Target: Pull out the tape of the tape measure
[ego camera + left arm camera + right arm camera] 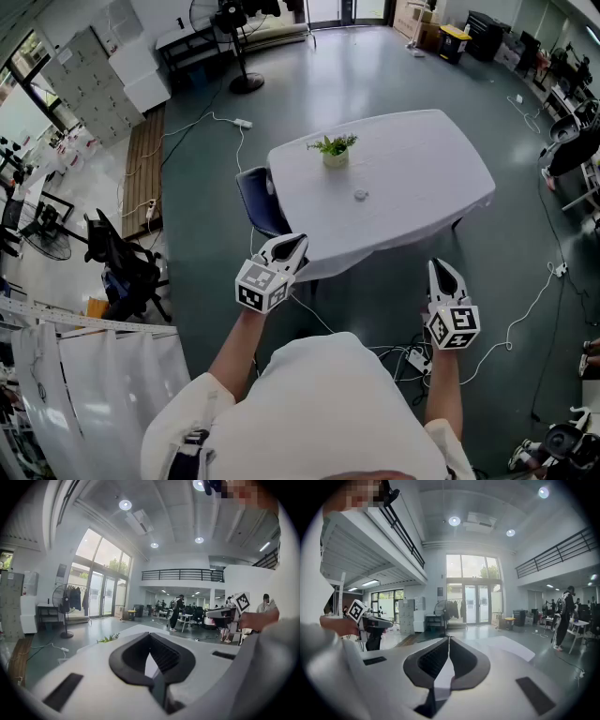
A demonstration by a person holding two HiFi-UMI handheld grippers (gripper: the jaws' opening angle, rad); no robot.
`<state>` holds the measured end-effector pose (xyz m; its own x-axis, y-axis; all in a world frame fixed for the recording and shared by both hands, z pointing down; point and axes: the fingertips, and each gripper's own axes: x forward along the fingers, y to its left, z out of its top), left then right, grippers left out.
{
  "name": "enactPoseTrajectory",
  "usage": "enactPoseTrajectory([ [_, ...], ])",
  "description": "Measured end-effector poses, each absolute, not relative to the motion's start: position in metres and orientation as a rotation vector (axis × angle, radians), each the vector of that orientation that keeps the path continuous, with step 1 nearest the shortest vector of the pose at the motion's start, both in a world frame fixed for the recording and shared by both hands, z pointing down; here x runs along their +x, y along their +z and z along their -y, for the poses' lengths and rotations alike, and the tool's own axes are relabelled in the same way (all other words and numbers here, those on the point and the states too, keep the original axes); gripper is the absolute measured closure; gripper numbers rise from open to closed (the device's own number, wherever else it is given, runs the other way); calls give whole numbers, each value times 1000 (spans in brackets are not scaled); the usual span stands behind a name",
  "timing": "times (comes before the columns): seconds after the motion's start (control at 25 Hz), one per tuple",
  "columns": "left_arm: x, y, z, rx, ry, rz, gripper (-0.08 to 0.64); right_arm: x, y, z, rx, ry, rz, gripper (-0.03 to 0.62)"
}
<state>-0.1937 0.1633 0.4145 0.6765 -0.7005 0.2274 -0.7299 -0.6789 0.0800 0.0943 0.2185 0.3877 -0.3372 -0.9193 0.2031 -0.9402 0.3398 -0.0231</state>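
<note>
Held at waist height, well short of the counter [441,159]: left gripper [294,246] and right gripper [441,272], both clenched on nothing, presumably carried ready for the approach. Lying untouched mid-counter, near a potted plant [335,150]: small pale disc [361,195], probably the tape measure.

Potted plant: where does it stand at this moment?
In the head view, the potted plant stands on the white table toward its far left corner, beyond a small round object.
</note>
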Motion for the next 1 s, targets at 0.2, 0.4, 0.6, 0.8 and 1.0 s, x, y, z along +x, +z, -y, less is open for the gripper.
enactPoseTrajectory([
  [0.2, -193, 416, -159, 2729, 266, 1165, 551, 90, 388, -214, 1702, 190, 2452, 558],
  [0.4, -195, 413, -163, 2728, 258, 1153, 551, 85, 384, -218, 1697, 190, 2452, 558],
  [0.6, -194, 415, -165, 2736, 264, 1144, 551, 84, 388, -219, 1704, 196, 2440, 558],
  [0.8, -197, 416, -168, 2730, 263, 1139, 551, 83, 389, -222, 1722, 231, 2440, 558],
  [1.0, -202, 419, -174, 2744, 281, 1122, 551, 73, 393, -227, 1709, 256, 2437, 558],
])
